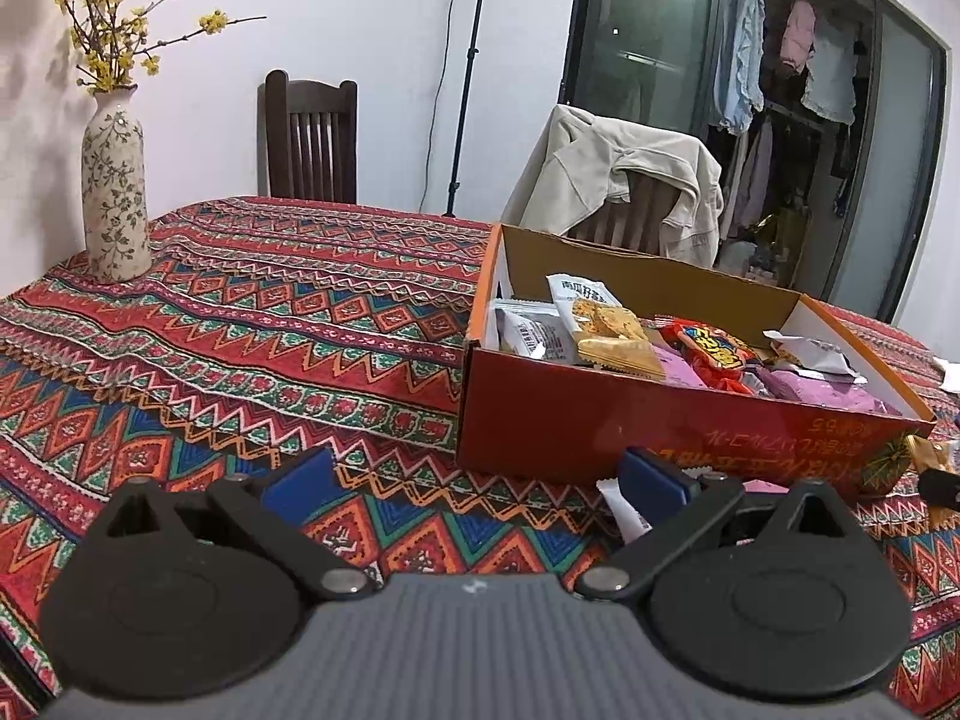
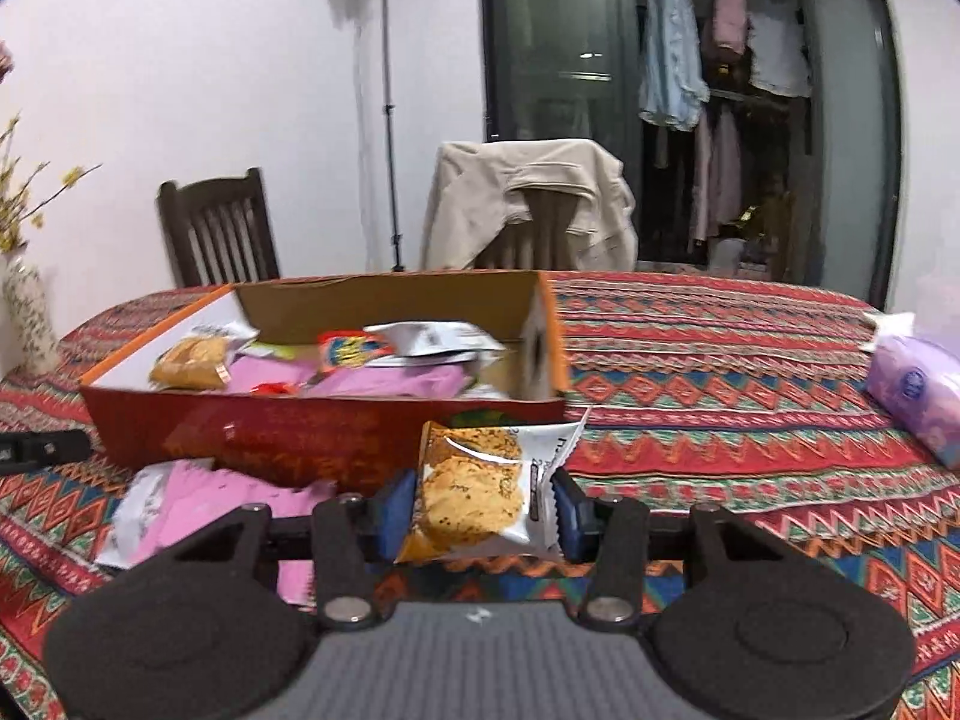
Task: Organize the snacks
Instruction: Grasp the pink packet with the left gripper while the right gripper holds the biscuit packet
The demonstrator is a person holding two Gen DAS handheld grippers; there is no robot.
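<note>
Right gripper (image 2: 485, 507): jaws pinch the cookie packet (image 2: 480, 492) by its two side edges, blue pads pressing in on the foil.
Cookie packet: held just in front of the red box (image 2: 300, 432), clear of the tablecloth (image 2: 720, 396), not yet over the rim.
Handling: light, crinkly, slick foil (the biscuits inside probably crack if squeezed hard); the crimped side seams look like the safest hold.
Left gripper (image 1: 474, 480): jaws spread wide, nothing between them, hovering over the cloth beside the box's near left corner.
Box contents: several packets already lie inside, among them a red one (image 1: 714, 351) and a yellow one (image 1: 618, 336).
Loose: pink packets (image 2: 222, 504) lie on the cloth before the box.
Bystander: tissue pack (image 2: 918, 396), far right.
</note>
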